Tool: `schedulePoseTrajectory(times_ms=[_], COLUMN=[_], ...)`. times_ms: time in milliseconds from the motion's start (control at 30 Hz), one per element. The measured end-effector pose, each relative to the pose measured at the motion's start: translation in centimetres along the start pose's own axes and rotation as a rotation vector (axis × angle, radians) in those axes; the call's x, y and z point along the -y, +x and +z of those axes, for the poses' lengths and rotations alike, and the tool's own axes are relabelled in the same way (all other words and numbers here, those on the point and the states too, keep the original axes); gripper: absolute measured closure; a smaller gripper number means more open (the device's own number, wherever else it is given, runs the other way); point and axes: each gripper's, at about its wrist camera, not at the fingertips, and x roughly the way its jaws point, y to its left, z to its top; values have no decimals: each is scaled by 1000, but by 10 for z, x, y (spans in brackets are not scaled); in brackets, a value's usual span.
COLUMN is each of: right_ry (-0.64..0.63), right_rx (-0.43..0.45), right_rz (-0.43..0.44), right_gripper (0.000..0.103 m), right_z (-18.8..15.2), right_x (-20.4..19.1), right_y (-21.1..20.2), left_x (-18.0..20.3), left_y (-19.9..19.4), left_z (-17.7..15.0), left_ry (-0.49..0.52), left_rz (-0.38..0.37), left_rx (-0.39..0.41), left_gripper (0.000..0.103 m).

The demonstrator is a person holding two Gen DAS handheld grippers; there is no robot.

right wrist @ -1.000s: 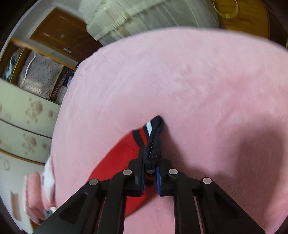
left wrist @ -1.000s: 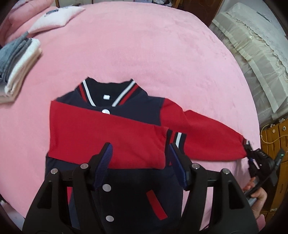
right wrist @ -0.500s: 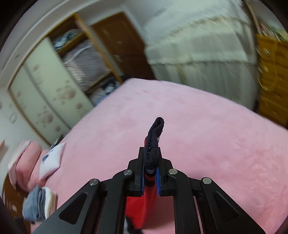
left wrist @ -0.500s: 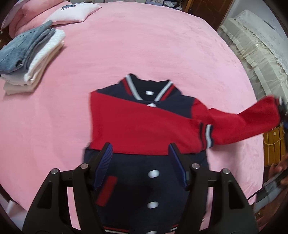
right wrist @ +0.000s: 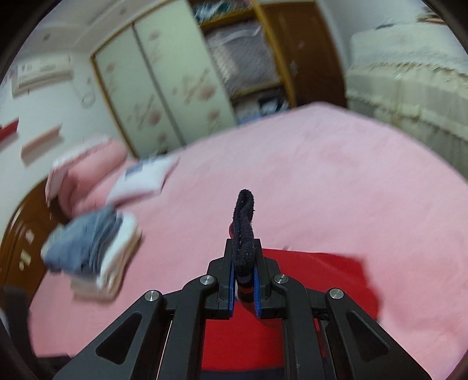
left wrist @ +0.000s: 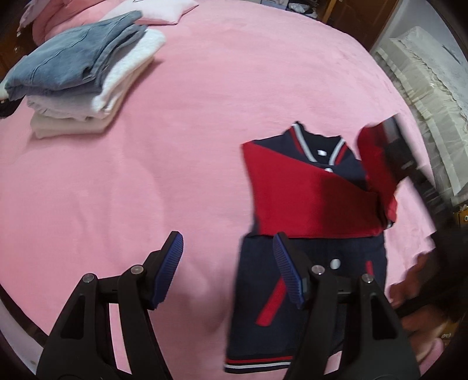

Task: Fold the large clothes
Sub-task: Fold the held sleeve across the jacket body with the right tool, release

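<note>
Overhead, right gripper (right wrist: pixel 244 274) pinches jacket (left wrist: pixel 310 210) cuff (right wrist: pixel 243 222) (left gripper (left wrist: pixel 231 269) empty).

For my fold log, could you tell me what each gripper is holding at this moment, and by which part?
The right gripper is shut on the jacket, pinching the dark ribbed cuff of its lifted red sleeve. The left gripper is open and holds nothing.

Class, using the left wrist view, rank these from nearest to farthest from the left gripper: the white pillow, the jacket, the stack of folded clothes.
1. jacket, just ahead to the right of the left gripper.
2. stack of folded clothes, far left on the bed.
3. white pillow, at the bed's far end.
</note>
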Motion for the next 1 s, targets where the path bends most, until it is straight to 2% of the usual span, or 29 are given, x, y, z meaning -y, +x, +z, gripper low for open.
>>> schedulePoseTrajectory(times_ms=[67, 233, 300, 367, 467, 500, 567, 633, 700, 833, 1000], right_ry=[0, -3, -1, 8, 18, 17, 18, 26, 45, 91, 164], right_rx=[-77, -254, -281, -315, -343, -339, -310, -281, -275, -297, -318], right_rz=[7, -41, -29, 30, 100, 106, 107, 85, 41, -73, -158], right_gripper=[93, 92, 85, 63, 51, 49, 36, 32, 32, 32, 32], right_z=[-23, -76, -114, -127, -160, -161, -155, -133, -121, -127, -138], right_x=[-13, -33, -29, -25, -8, -9, -3, 7, 25, 68, 121], right_y=[26, 83, 85, 95, 93, 88, 68, 49, 29, 9, -1], left_x=[-13, -30, -30, -28, -21, -18, -9, 1, 14, 44, 77], left_y=[3, 15, 21, 25, 29, 30, 35, 44, 57, 77, 110], left_z=[2, 5, 6, 6, 5, 5, 6, 6, 7, 10, 12], left_ry=[-9, -17, -19, -21, -14, -12, -12, -12, -7, -8, -8], left_rz=[2, 9, 1, -6, -19, -24, -45, -84, -132, -205, -174], left_rx=[-5, -24, -37, -41, -43, -43, -43, -56, -83, -113, -187], left_gripper=[42, 42, 42, 42, 42, 42, 42, 42, 42, 42, 42])
